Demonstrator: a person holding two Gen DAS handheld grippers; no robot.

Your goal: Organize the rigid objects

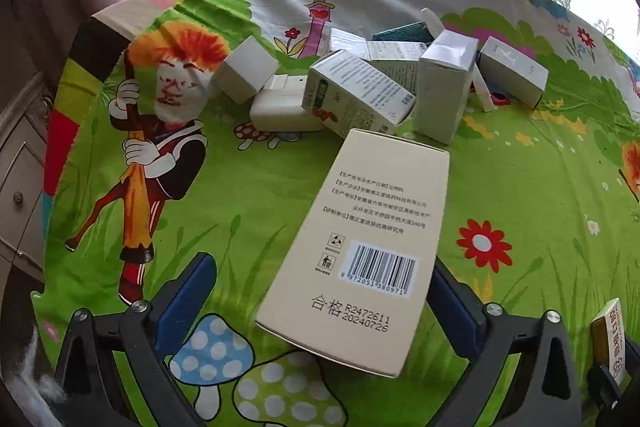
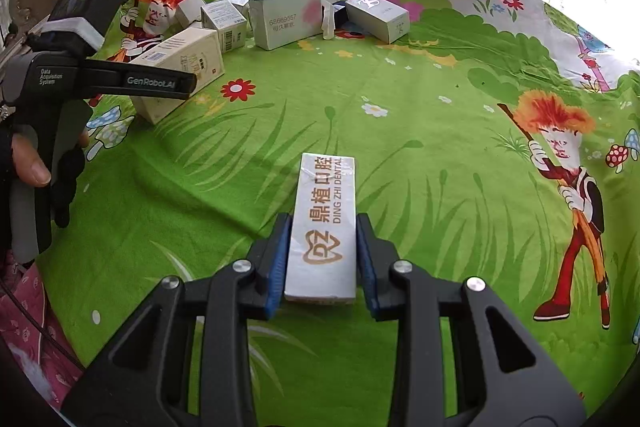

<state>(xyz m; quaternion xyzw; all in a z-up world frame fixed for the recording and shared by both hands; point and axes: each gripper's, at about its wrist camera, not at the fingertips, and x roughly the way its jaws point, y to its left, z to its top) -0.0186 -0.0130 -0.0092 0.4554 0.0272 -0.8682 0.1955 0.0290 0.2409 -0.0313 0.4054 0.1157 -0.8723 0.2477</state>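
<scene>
Right gripper (image 2: 322, 259) pinches a slim white dental carton (image 2: 325, 223) between blue padded fingers (image 2: 280, 259), lengthwise, likely so it can be laid down squarely on the cartoon-printed green tablecloth (image 2: 400, 147). Left gripper (image 1: 320, 307) stands spread around a long beige box (image 1: 360, 247) with a barcode; one pad seems to touch its right edge, the other is clear, so it looks released or not yet gripped. Beyond the beige box, a loose heap of matte cardboard cartons (image 1: 360, 87) and a rounded white plastic case (image 1: 280, 107) waits for sorting.
</scene>
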